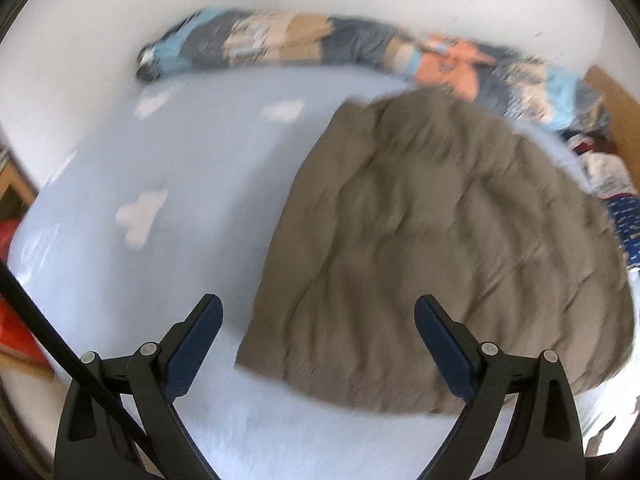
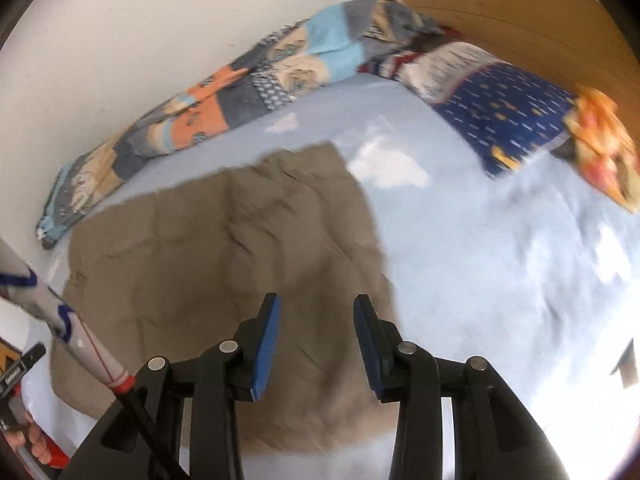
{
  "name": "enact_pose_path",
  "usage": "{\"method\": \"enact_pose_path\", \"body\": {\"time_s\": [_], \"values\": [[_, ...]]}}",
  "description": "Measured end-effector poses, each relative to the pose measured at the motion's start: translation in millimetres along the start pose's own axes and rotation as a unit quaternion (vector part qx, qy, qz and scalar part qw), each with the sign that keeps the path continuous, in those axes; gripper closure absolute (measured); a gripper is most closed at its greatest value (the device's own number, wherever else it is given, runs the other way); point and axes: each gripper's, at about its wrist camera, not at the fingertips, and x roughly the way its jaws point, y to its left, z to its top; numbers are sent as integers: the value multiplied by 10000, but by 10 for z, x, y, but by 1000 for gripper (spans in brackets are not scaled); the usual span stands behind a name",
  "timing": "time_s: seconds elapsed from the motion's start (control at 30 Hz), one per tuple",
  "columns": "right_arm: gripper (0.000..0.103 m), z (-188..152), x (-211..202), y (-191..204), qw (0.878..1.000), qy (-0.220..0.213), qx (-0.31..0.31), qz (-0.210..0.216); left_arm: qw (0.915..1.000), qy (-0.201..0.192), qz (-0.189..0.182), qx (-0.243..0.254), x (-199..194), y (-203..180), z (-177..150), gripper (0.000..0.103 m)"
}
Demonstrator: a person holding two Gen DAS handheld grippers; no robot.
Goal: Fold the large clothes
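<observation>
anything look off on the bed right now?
Nothing damaged or spilled. The brown garment lies flat but creased on the blue sheet, its edges not squared. A patchwork blanket is bunched along the wall. Both claws, left and right, are empty.

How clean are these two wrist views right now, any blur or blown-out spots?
Left wrist view: motion-smeared throughout, the brown garment soft-edged, only the left gripper crisp. Right wrist view: also blurred, and the bed sheet glares white at lower right.
</observation>
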Motion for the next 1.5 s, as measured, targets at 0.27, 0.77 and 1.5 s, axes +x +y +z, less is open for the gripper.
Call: {"method": "enact_pose_path", "body": {"time_s": [0.27,0.77,1.5], "values": [[62,-275,322,-208,9962,826,286,6,9972,572,-204,-430,374,130,-115,6],[55,-882,-166,1080,9901,-139,-1317,465,9815,-1542,-183,1123,-675,-1080,-535,6],[36,-930,488,1141,9891,259,-1448,-118,9888,-739,-115,1289,-9,-1306,-606,3]]}}
